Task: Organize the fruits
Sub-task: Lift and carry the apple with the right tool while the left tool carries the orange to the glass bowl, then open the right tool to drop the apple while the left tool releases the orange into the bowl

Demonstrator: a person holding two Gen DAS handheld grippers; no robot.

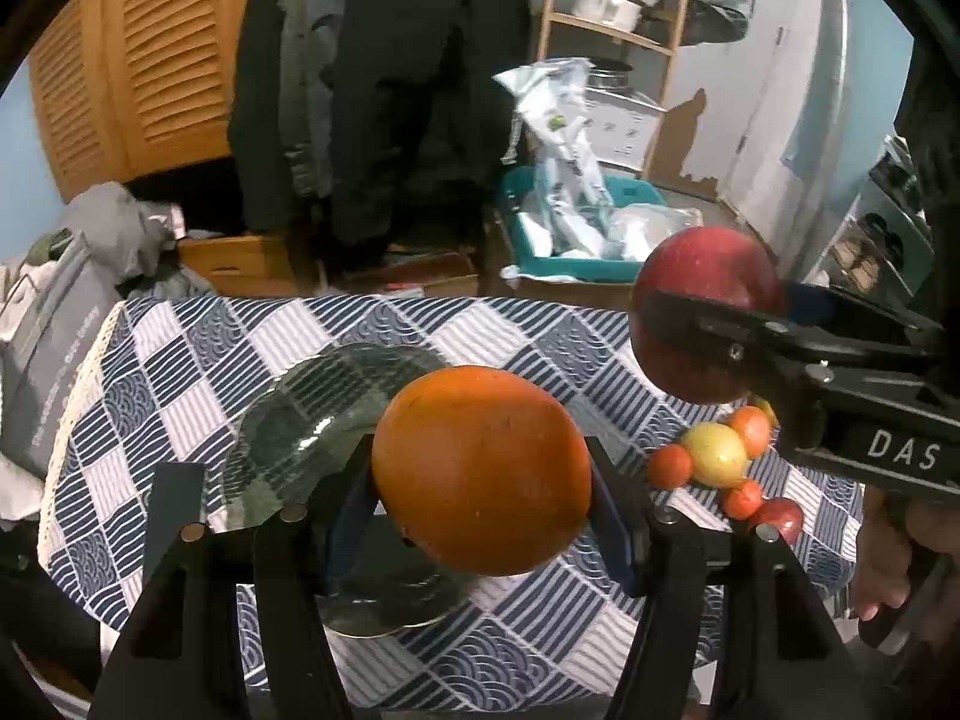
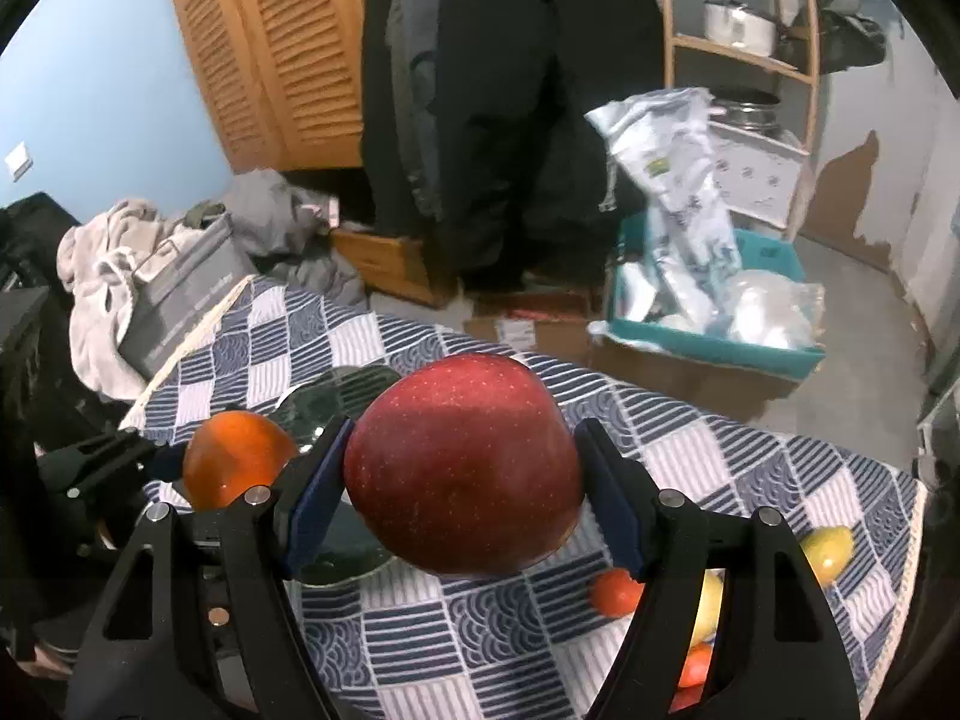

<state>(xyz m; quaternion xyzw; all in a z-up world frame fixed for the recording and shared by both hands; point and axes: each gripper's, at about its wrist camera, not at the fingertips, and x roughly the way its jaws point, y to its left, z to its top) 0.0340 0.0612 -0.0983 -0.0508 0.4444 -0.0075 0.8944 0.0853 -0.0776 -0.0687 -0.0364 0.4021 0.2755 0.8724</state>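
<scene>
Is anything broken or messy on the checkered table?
Nothing looks broken or spilled. The small loose fruits sit bunched on the blue checkered tablecloth, not on the clear glass plate, because sorting isn't finished.

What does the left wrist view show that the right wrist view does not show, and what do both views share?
Only the left wrist view shows the whole pile of small fruits to the right on the tablecloth, and the right tool from the side.

Only the right wrist view shows a light switch on the blue wall and a pale robe left of the table.

Both show the orange in the left tool, the red apple, the glass plate and the teal bin.
</scene>
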